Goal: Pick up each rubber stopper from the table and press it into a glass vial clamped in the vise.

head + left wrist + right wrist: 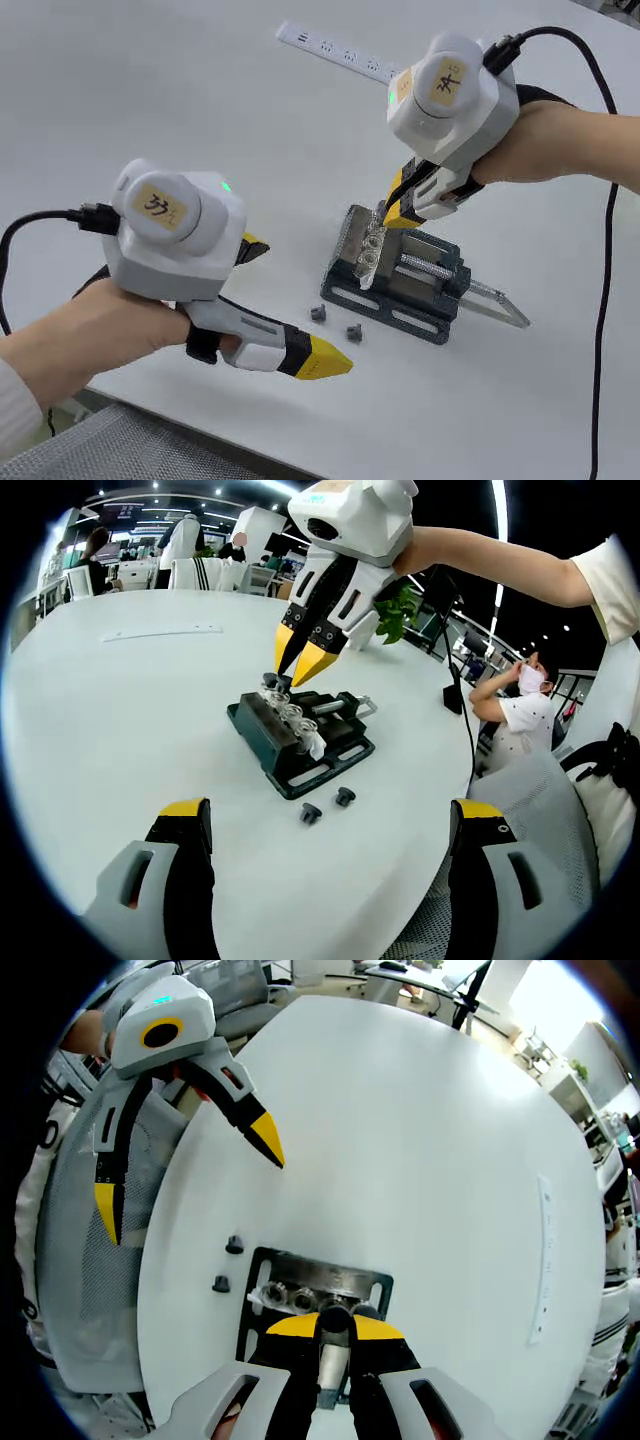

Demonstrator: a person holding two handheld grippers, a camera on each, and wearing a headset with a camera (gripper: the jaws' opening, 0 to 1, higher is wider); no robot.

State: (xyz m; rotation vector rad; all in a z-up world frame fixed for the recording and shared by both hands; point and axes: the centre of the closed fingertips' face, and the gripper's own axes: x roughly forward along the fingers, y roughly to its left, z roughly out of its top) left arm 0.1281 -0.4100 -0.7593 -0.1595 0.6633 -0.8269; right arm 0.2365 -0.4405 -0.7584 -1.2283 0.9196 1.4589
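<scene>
Over the vise [432, 300], head view, the right gripper [398, 213] meets the vials [371, 250]; two stoppers [318, 313] lie beside. Left gripper view: left gripper [332, 815] gapes wide. Right gripper view: jaws clamp a dark stopper [335, 1314] over a vial.

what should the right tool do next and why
Probably press straight down: the right tool is shut on a stopper just over the end vial in the vise, and the stopper does not look seated yet.

The right gripper [297, 670] holds a stopper [271, 680] over the vise [300, 745]. 2 stoppers [311, 813] lie just beside it, toward the worktop's [120, 700] near edge.
</scene>
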